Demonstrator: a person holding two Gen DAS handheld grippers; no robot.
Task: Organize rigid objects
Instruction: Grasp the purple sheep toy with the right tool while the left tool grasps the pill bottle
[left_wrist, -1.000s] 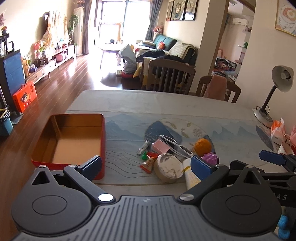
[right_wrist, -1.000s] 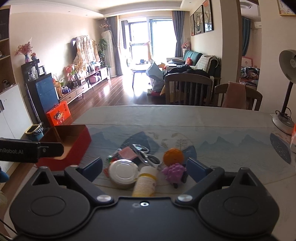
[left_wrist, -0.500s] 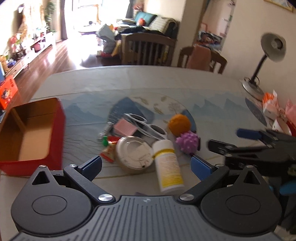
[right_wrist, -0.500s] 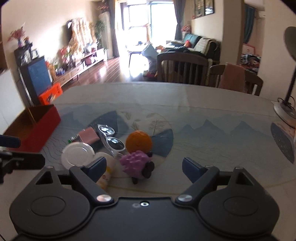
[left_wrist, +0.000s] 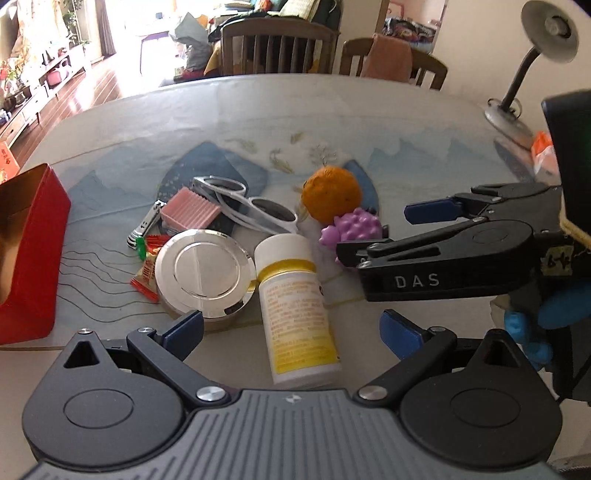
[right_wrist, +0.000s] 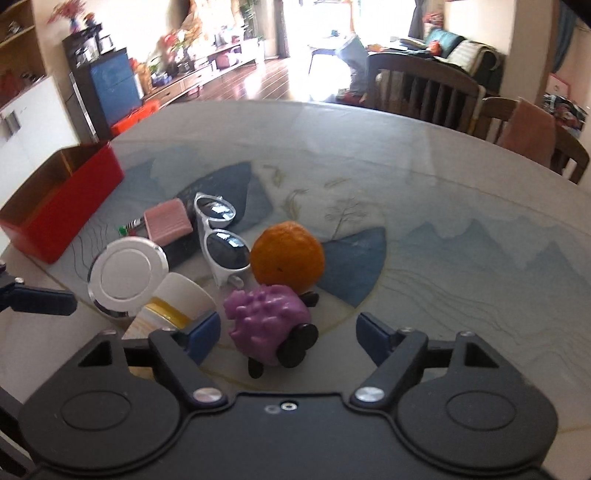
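A pile lies on the table: a white pill bottle (left_wrist: 297, 310) on its side, a round silver tin (left_wrist: 205, 272), white sunglasses (left_wrist: 245, 208), a pink ridged block (left_wrist: 190, 213), nail clippers (left_wrist: 144, 226), an orange (left_wrist: 331, 194) and a purple knobbly toy (left_wrist: 354, 229). My left gripper (left_wrist: 291, 328) is open, its jaws either side of the bottle's lower end. My right gripper (right_wrist: 288, 330) is open just above the purple toy (right_wrist: 267, 326), with the orange (right_wrist: 287, 255) beyond it. A red open box (left_wrist: 27, 254) stands at the left; it also shows in the right wrist view (right_wrist: 61, 206).
A snack packet (left_wrist: 146, 273) lies under the tin's left side. A desk lamp (left_wrist: 532, 70) stands at the table's far right, by small packets (left_wrist: 545, 153). Wooden chairs (left_wrist: 279, 48) stand behind the far edge. The table's near edge runs under both grippers.
Both grippers have moved forward and down towards the pile. The left one has swung right from the red box to the pill bottle. The right one has closed in on the purple toy.
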